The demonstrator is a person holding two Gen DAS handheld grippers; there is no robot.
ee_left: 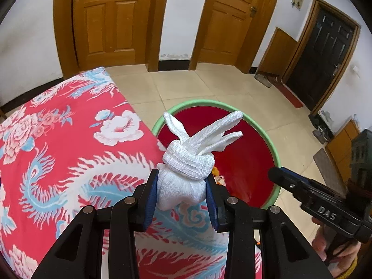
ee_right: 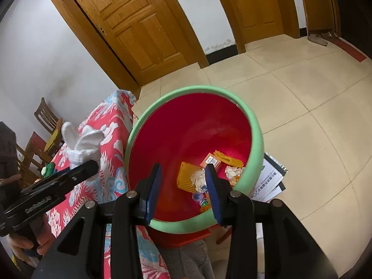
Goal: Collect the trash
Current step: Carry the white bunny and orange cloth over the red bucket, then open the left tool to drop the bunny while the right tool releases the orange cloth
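My left gripper point(ee_left: 182, 183) is shut on a knotted white glove point(ee_left: 188, 165) and holds it above the table's right edge, close to the red bin with a green rim point(ee_left: 275, 153). In the right wrist view the glove point(ee_right: 80, 144) shows at the left over the tablecloth. My right gripper point(ee_right: 183, 174) is open and empty, hovering over the bin point(ee_right: 254, 125). The bin holds orange mesh pieces point(ee_right: 186, 174), crumpled white paper point(ee_right: 233, 172) and a small orange box point(ee_right: 212, 160).
The table has a red cloth with dragon and flower print point(ee_left: 58, 151). Papers point(ee_right: 269, 179) lie on the tiled floor beside the bin. Wooden chairs point(ee_right: 44, 118) stand beyond the table. Wooden doors point(ee_left: 111, 18) line the far wall.
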